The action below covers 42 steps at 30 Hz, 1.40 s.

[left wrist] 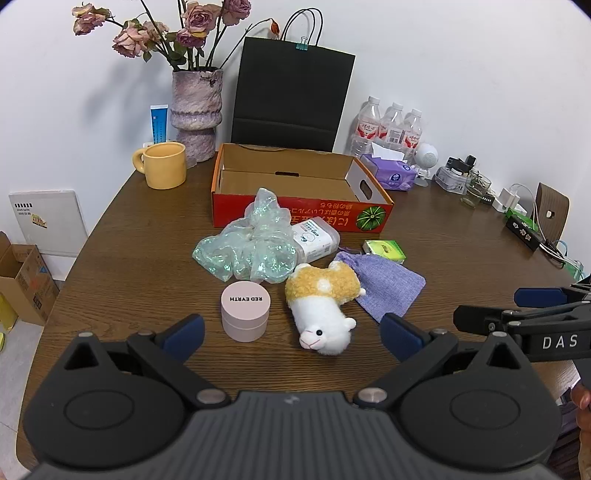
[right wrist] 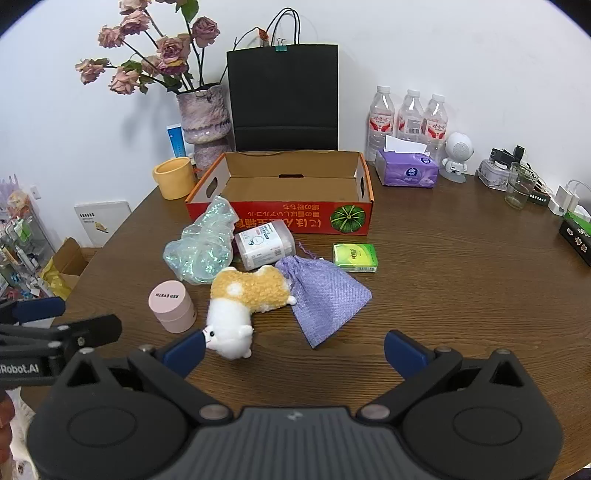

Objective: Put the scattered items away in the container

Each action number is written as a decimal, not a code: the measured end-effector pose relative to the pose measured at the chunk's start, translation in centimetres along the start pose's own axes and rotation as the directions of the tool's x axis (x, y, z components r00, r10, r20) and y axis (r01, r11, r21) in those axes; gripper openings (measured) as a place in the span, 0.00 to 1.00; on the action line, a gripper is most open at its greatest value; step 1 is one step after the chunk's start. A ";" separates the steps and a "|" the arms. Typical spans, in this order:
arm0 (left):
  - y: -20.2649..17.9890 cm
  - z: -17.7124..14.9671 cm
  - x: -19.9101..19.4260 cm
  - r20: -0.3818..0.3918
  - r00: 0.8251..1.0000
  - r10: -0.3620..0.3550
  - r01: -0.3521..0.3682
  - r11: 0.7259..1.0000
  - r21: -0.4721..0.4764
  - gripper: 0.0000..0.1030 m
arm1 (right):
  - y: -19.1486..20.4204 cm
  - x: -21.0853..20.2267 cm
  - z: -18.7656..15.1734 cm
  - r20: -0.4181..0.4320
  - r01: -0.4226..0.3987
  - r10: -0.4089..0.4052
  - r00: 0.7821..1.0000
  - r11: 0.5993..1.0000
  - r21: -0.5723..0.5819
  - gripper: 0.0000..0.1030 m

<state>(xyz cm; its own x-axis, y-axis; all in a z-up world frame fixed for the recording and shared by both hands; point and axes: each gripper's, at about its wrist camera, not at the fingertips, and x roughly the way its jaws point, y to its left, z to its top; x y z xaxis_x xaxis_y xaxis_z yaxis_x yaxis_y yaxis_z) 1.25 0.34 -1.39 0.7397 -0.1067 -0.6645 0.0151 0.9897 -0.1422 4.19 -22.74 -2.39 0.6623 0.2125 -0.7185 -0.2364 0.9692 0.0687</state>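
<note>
The plastic box [left wrist: 315,236] is partly hidden behind the iridescent bag [left wrist: 246,243]. The plush alpaca [right wrist: 243,299] covers the purple pouch [right wrist: 325,291] at one corner, and its face sits behind the right gripper's blue fingertip [right wrist: 184,350]. The roses [left wrist: 162,29] are cut off by the top edge.

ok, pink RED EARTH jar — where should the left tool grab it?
Across the round side wall of the pink jar, below the lid seam, coming in low from the near side. It stands upright, lid up, apart from the plush alpaca on its right and the iridescent bag behind. The left tool is open, and by eye wide enough to straddle it.
</note>
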 end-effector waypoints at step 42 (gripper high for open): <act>0.3 0.0 0.7 -0.009 1.000 0.004 -0.004 1.000 -0.021 1.00 | -0.3 0.4 0.1 0.010 -0.012 0.012 1.000 1.000 0.008 1.00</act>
<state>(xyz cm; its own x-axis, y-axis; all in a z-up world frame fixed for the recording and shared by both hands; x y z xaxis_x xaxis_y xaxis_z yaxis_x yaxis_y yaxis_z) 1.76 0.56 -1.90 0.7335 -0.1037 -0.6717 -0.0024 0.9879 -0.1551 4.59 -22.95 -2.62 0.6665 0.2253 -0.7106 -0.2385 0.9676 0.0832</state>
